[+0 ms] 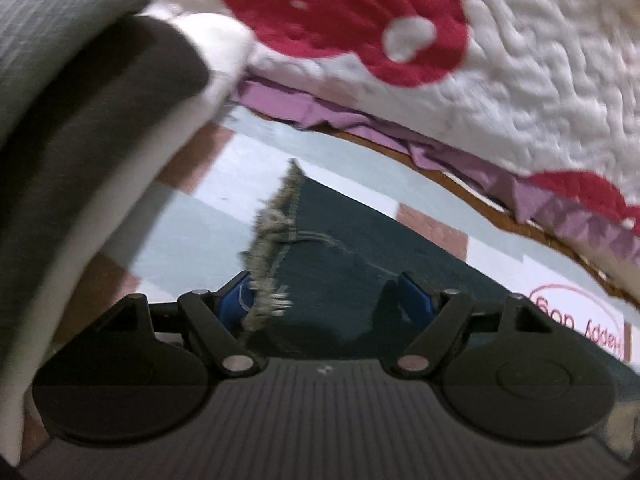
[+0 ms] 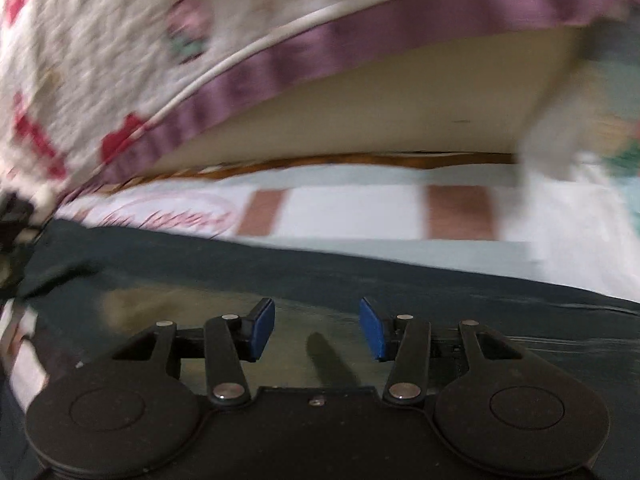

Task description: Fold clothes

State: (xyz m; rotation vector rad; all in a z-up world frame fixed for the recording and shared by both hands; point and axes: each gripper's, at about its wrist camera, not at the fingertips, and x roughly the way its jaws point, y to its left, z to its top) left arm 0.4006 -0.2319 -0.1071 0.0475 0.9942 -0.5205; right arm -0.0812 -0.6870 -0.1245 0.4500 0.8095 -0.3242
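My left gripper (image 1: 326, 306) and right gripper (image 2: 317, 328) are matte black, with blue pads (image 2: 262, 328), silver pivot screws (image 2: 228, 391) and ribbed housings.

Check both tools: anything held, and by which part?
Nothing held. Left tool is open over the dark garment's frayed hem; right tool is open above the same fabric.
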